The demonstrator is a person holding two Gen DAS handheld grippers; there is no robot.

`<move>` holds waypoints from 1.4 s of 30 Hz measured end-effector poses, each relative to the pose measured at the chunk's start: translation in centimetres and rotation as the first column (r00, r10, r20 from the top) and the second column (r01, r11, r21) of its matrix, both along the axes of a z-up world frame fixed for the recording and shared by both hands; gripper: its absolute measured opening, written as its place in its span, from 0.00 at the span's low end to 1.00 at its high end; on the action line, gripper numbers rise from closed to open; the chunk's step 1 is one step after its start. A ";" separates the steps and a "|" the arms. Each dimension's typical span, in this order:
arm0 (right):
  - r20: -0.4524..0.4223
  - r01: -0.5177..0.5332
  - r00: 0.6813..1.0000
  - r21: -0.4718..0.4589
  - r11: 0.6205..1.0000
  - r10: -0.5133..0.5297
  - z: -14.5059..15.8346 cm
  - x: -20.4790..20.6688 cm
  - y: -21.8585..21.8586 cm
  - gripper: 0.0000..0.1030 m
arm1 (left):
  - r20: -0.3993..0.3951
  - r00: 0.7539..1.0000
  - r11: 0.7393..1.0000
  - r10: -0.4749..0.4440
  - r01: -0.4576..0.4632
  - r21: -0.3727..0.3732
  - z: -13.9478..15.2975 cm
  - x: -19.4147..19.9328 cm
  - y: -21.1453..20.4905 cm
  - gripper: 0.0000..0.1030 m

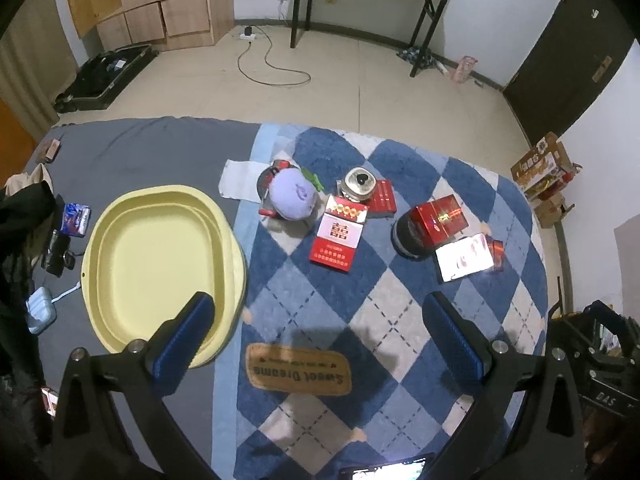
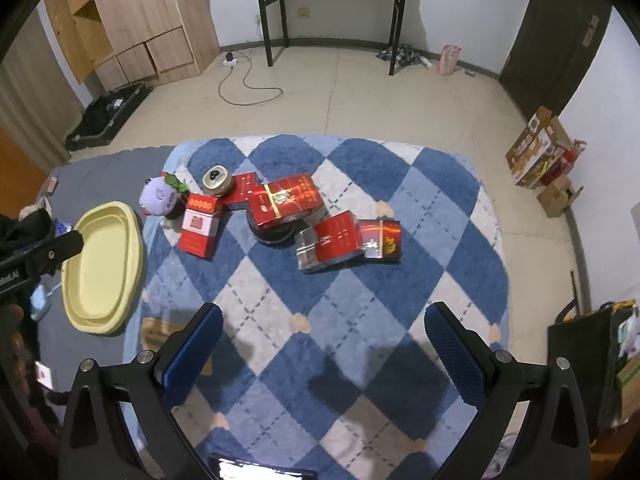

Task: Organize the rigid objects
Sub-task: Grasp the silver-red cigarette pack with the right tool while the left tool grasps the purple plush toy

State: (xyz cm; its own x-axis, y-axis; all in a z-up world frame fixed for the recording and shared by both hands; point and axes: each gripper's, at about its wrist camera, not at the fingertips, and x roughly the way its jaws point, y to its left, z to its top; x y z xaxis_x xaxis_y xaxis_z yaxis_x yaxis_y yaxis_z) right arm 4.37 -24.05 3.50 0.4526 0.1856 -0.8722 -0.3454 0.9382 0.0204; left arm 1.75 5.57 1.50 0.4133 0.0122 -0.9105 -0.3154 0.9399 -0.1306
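basin point(image 1: 120, 216): pale yellow, empty, at 10 o'clock of the left view; on grey sheet just beside the rug's left edge.
left gripper point(image 1: 320, 336): jaws wide, holding nothing; hovering over the rug, left finger above the basin's near rim.
plush point(image 1: 294, 196): lilac, soft, at 12 o'clock; touching the red-white box; judged not part of the rigid set.
red-white box point(image 1: 338, 236): flat on the rug at 12 o'clock from the left jaws, well apart; long axis running roughly away from the jaws, tilted slightly to 1 o'clock.
can point(image 1: 359, 184): upright, behind that box, beside a small red box point(image 1: 383, 198).
dark jar point(image 1: 408, 236): at 1 o'clock, with a red box point(image 1: 440, 220) lying on top.
foil box point(image 1: 466, 258): at 2 o'clock, glare-washed, touching the jar.
right gripper point(image 2: 320, 334): jaws wide, empty; over bare rug.
right-side boxes: foil-and-red box point(image 2: 328, 246) and red box beside it point(image 2: 380, 240), at 12 o'clock from the right jaws, touching; pair's long axis crosswise to the jaws.
nearer hand: left for the red-white box and basin; right for the 2 boxes at 12 o'clock.
progress: judged at the start, basin holding 0 items.
next move: likely straight ahead and down; wrist turn judged needed on the right so fingers close across a short side.
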 end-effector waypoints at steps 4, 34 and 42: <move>-0.013 -0.008 1.000 0.002 1.000 0.008 -0.3 0.3 0.2 1.00 | 0.032 0.996 0.996 0.082 -0.082 0.016 0.7 0.0 1.4 1.00; 0.404 -0.188 0.881 -0.178 0.966 0.246 -16.5 2.1 7.4 1.00 | -0.037 0.889 0.806 -0.457 0.431 0.406 -11.0 9.2 4.6 1.00; 0.418 -0.165 0.889 -0.091 0.982 0.188 -19.0 2.8 4.4 1.00 | -0.019 0.817 0.717 -0.577 0.517 0.468 -12.6 9.6 3.7 1.00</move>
State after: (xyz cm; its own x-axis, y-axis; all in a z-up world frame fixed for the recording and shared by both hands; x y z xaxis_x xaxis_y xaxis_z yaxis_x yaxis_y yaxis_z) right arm 7.12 -19.66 -15.51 0.7446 0.2573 -0.6160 -0.4707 0.8566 -0.2111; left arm 11.36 9.23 -11.14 0.5774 0.1270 -0.8065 0.2620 0.9068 0.3304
